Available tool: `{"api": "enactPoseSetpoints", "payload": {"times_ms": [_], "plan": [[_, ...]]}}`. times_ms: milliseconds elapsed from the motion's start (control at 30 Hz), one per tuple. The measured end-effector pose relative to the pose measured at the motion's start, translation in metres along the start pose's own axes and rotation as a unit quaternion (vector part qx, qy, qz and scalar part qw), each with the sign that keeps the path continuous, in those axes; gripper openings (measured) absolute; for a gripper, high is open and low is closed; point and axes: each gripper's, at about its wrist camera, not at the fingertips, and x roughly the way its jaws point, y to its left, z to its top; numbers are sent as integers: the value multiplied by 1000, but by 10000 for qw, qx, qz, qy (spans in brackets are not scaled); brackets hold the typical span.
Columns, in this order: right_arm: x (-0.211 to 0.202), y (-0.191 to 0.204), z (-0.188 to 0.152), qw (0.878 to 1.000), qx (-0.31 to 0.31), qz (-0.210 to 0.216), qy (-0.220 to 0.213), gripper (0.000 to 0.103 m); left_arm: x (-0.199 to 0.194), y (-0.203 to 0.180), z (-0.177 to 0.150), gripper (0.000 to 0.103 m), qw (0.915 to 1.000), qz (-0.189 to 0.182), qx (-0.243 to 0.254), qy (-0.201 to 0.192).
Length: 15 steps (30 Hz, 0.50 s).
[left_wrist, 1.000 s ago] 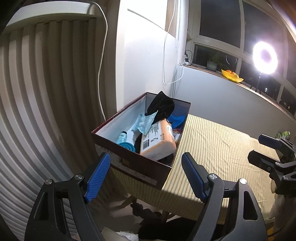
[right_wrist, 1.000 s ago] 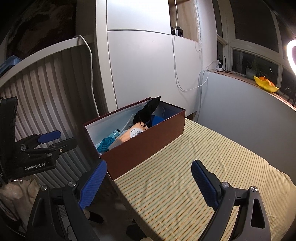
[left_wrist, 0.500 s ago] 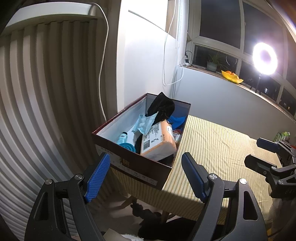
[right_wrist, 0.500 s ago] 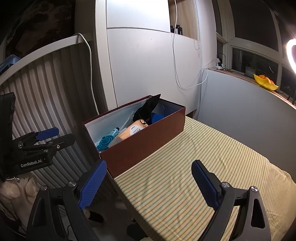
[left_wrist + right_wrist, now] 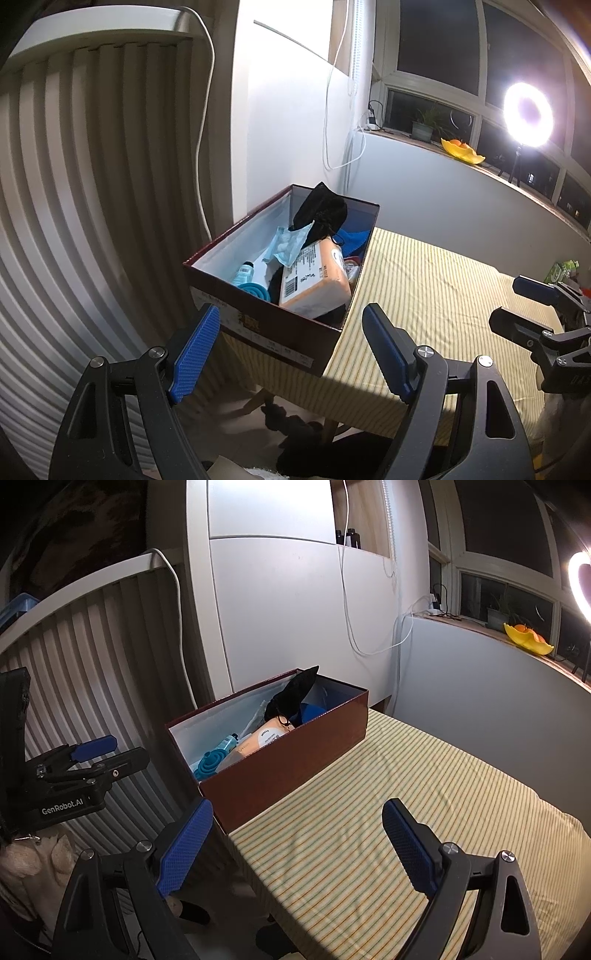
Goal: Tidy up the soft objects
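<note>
1. A shoebox (image 5: pixel 280 328) stands on the table (image 5: pixel 436 295), at its left end near the corner, beside the radiator (image 5: pixel 92 184).
2. Inside the shoebox, a tissue pack (image 5: pixel 314 284) lies toward the near end, with a water bottle (image 5: pixel 243 273) to its left.
3. A face mask (image 5: pixel 291 243) rests above the tissue pack; a pouch (image 5: pixel 321 214) stands behind it.
4. Behind the table, a fruit bowl (image 5: pixel 461 151) sits on the windowsill (image 5: pixel 517 177), left of a ring light (image 5: pixel 528 114).

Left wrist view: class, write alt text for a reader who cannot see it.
An open dark red cardboard box of soft items, including an orange tissue pack and a black cloth pouch, sits on a yellow striped tablecloth. The open left gripper hovers before it, empty.
</note>
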Motion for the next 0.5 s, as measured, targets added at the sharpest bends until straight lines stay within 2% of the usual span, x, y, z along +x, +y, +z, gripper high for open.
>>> {"api": "enactPoseSetpoints", "payload": {"times_ms": [500], "plan": [[1,-3,-5,9999,113,-5,36,91,1,-4,0,80,10000,-17,36,27]]}}
